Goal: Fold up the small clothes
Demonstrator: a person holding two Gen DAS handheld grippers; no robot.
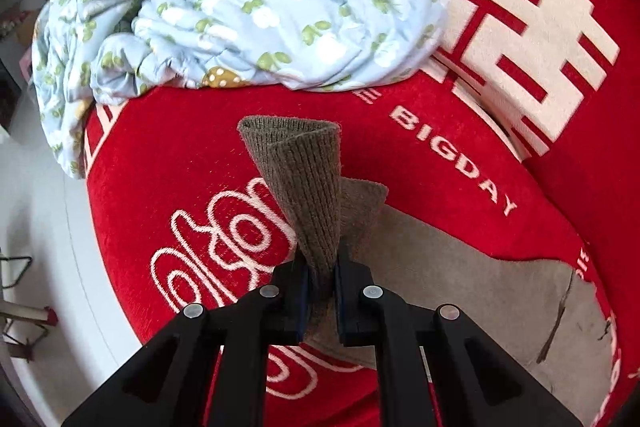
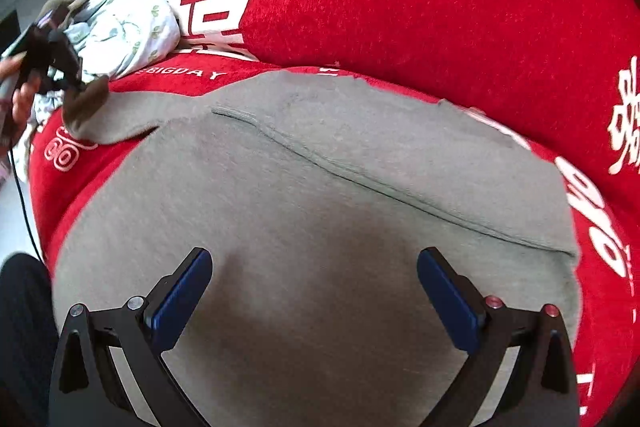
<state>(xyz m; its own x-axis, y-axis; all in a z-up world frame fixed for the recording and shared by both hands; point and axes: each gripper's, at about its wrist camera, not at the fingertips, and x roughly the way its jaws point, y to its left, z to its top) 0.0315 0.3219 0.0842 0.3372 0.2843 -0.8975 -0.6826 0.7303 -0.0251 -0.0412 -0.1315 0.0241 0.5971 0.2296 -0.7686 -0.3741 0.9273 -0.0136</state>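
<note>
A grey-brown garment [image 2: 304, 187] lies spread on a red sofa seat. Its ribbed knit cuff [image 1: 304, 183] sticks up between my left gripper's jaws. My left gripper [image 1: 321, 267] is shut on that cuff and holds it lifted off the seat; it also shows far left in the right wrist view [image 2: 74, 87], with the sleeve trailing from it. My right gripper [image 2: 314, 267] is open wide and empty, just above the garment's broad flat body. A seam or fold line [image 2: 360, 179] runs diagonally across the garment.
A pale blue flowered garment [image 1: 248, 3] lies crumpled at the sofa's back left, also seen in the right wrist view [image 2: 128, 23]. The red sofa cover [image 1: 460, 131] has white lettering. White floor [image 1: 36, 211] lies left of the seat edge.
</note>
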